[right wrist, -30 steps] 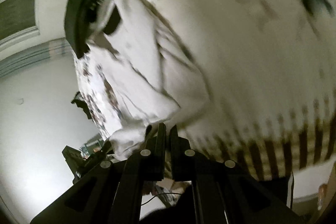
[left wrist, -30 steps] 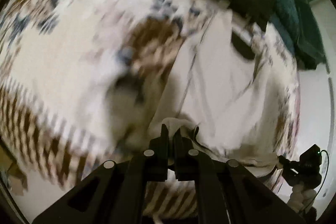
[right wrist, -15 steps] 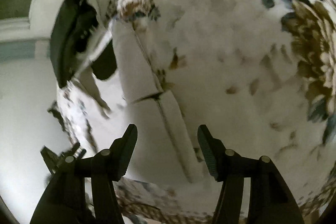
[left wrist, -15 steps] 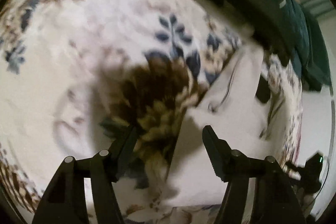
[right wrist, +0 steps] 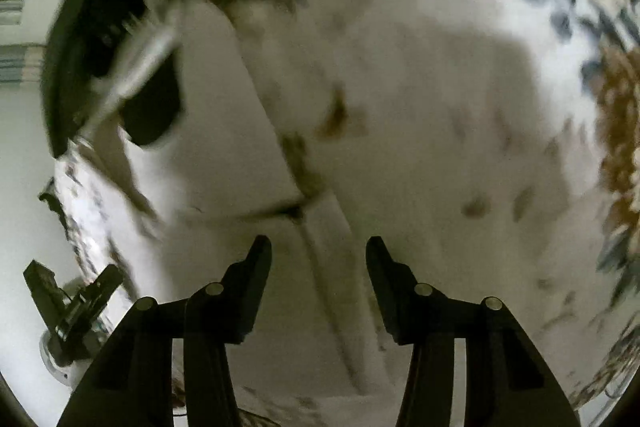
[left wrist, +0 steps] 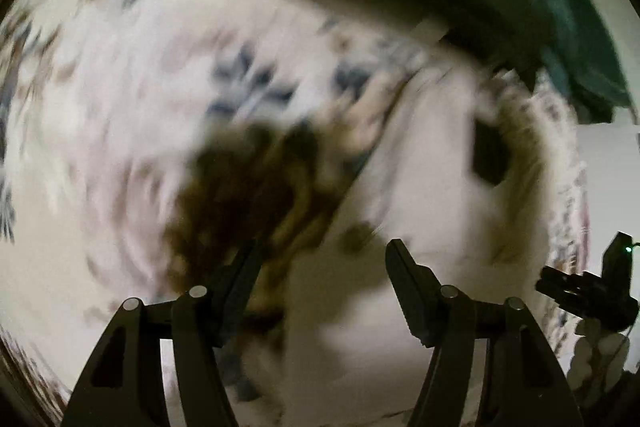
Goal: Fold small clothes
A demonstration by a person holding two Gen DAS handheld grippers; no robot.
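The garment point(left wrist: 420, 187), a small white piece, lies flat on a floral blanket point(left wrist: 120, 107) printed with brown and blue-grey flowers; both views are smeared by motion, so fine detail is lost. In the left wrist view it spreads from the lower middle up toward the right, its long straight edge running diagonally beside a big brown flower point(left wrist: 240, 203). A dark opening point(left wrist: 490, 157) shows near its far end, though whether that is a neck hole or something lying on it cannot be told. The left gripper point(left wrist: 324, 263) points down over the near part of the cloth with its jaws spread wide, holding nothing; one fingertip sits over the brown flower and the other over white fabric. In the right wrist view the garment point(right wrist: 224, 155) lies left of centre, with a folded seam point(right wrist: 332, 267) running down between the fingers. The right gripper point(right wrist: 319, 251) is likewise spread apart and empty, angled down above the near end of that seam. A black item point(right wrist: 92, 39) lies at the far edge of the blanket just beyond the garment, and a dark green cloth point(left wrist: 568, 27) lies behind it. Each view catches the other gripper at its lower outer edge.
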